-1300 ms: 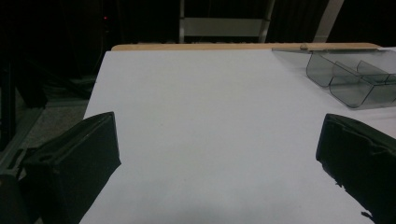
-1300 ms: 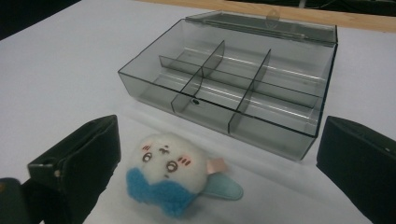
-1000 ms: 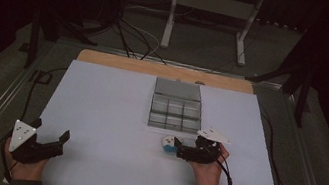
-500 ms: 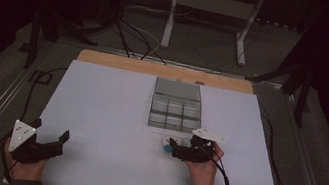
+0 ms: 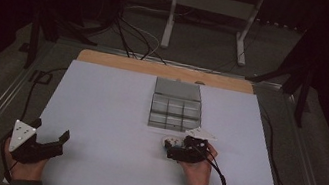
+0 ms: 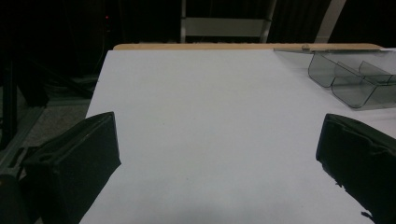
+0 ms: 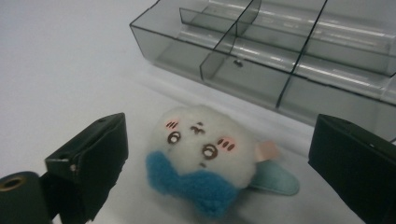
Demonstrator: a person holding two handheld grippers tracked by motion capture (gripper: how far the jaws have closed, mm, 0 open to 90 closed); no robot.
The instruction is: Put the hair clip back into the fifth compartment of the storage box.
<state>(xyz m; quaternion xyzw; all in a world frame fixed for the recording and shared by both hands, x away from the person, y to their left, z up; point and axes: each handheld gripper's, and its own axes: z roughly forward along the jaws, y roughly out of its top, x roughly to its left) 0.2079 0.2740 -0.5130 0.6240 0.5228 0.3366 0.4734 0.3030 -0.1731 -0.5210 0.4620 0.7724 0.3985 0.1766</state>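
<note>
Right gripper view: a small white plush toy [image 7: 201,156] with a drawn face, pink cheeks and a blue patch on its lower part lies on the white table sheet [image 7: 70,60], between the two black jaws.
Toy against the jaws: it sits nearer the left jaw in this view, with a narrow gap there and a wider gap to the right jaw; neither pad presses on it.
Toy's side piece: a pale blue flat tab [image 7: 275,179] sticks out from it toward the right jaw.
Right gripper [image 5: 174,148]: jaws wide apart around the toy, having just been closing a little; nothing is gripped.
Organiser tray [image 7: 280,56]: clear grey, divided into compartments, standing just beyond the toy; toy and tray are apart.
High view: the right gripper lies low on the sheet in the person's right hand [image 5: 198,166], just in front of the tray's near edge [image 5: 172,124], with the toy [image 5: 170,141] at its tips.
Left gripper [image 5: 55,141]: held in the left hand [image 5: 23,167] at the sheet's near left corner, well apart from toy and tray.
Left gripper view: its jaws stand wide open over bare sheet [image 6: 210,116], holding nothing.
</note>
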